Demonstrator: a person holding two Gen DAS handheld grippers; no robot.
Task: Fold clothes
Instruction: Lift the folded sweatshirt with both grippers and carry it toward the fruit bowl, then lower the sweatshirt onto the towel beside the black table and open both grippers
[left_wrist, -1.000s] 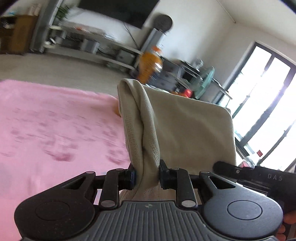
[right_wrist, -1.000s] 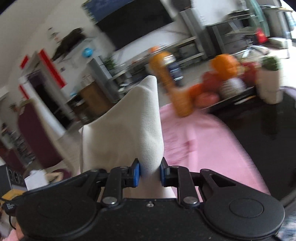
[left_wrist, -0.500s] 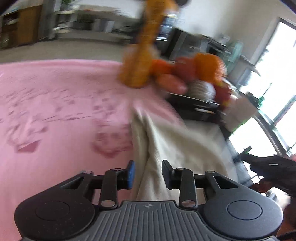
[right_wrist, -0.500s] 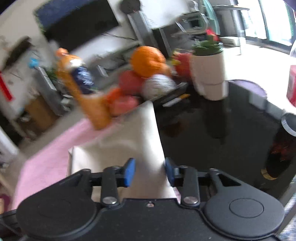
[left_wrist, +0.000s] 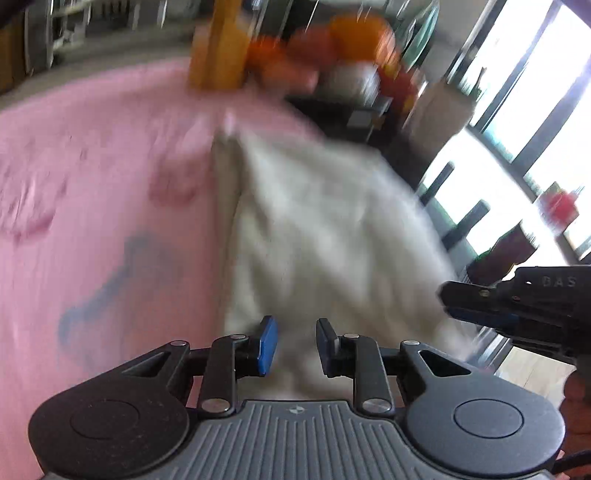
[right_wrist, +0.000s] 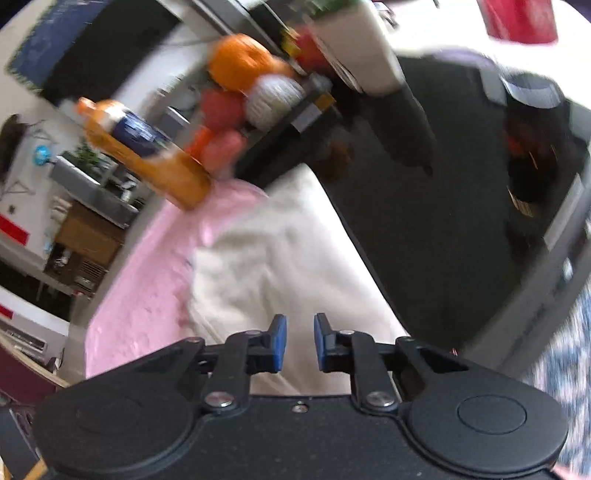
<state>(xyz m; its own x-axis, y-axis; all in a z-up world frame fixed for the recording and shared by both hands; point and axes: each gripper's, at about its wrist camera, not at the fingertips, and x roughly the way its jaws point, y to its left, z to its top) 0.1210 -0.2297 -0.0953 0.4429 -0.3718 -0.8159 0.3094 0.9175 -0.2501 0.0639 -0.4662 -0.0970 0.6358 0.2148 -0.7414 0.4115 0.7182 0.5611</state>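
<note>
Now the cloth lies along the pink cover's edge; both claws, left and right, have just been closing, narrow, gripping nothing.

A pink cloth covered part of the dark counter. At its far edge stood an orange bottle, and beside it a pile of fruit.

Garment flat on blanket, its right edge along the bare tabletop. Beyond garment's far edge: bottle standing on blanket, to its right a heap of fruit on tray. Right of tray, planter. Right of garment, on tabletop, a jar.
</note>
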